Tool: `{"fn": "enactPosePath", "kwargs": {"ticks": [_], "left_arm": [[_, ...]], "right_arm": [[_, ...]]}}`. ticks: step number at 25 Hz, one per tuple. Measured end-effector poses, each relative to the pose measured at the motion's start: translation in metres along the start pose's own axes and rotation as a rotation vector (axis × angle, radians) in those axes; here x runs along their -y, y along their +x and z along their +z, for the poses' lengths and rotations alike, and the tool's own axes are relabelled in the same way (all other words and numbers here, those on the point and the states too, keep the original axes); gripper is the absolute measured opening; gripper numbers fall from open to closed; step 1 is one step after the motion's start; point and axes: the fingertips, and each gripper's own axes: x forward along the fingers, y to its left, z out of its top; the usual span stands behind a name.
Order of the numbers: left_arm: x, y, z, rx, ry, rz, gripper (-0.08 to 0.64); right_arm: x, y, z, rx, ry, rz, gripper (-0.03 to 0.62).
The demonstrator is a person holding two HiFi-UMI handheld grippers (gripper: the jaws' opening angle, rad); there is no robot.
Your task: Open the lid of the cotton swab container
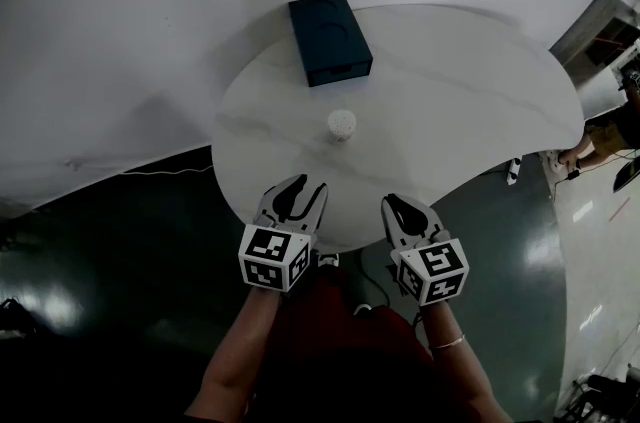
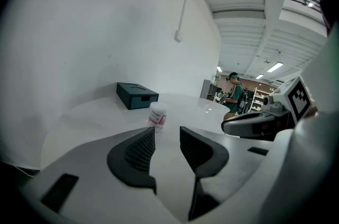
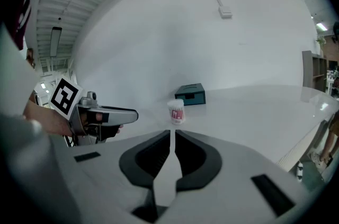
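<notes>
Cotton swab container [image 1: 341, 124], a small white upright cylinder with a pink label, stands near the middle of the round white marble-look table [image 1: 480, 111], long axis vertical and lid uppermost, with a dark blue rectangular box [image 1: 330, 38] beyond it at 12 o'clock. In the head view it lies at about 1 o'clock from the left gripper [image 1: 303, 186], whose jaws stand partly apart with nothing between them, and at about 11 o'clock from the right gripper [image 1: 392, 202], whose jaws are closed together and empty. Both hover over the table's near edge, well apart from the container, the left looking slightly nearer.
</notes>
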Motion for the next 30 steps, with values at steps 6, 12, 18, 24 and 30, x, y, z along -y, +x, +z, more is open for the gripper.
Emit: {"fn": "enactPosePath", "kwargs": {"ticks": [6, 12, 18, 24, 30], "left_arm": [[-0.012, 0.022, 0.000, -0.040, 0.006, -0.044, 0.148], [-0.021, 0.043, 0.003, -0.070, 0.030, -0.090, 0.173], [-0.028, 0.062, 0.003, -0.107, 0.064, -0.129, 0.192], [-0.031, 0.083, -0.002, -0.154, 0.103, -0.165, 0.221], [-0.031, 0.105, -0.003, -0.187, 0.149, -0.190, 0.240]], "right_arm": [[0.007, 0.019, 0.003, -0.019, 0.030, -0.016, 0.020], [0.009, 0.038, 0.003, -0.049, 0.040, -0.019, 0.040], [0.010, 0.053, 0.002, -0.082, 0.045, -0.019, 0.085], [0.017, 0.062, 0.001, -0.103, 0.049, -0.033, 0.098], [0.026, 0.070, -0.001, -0.122, 0.055, -0.043, 0.124]]}}
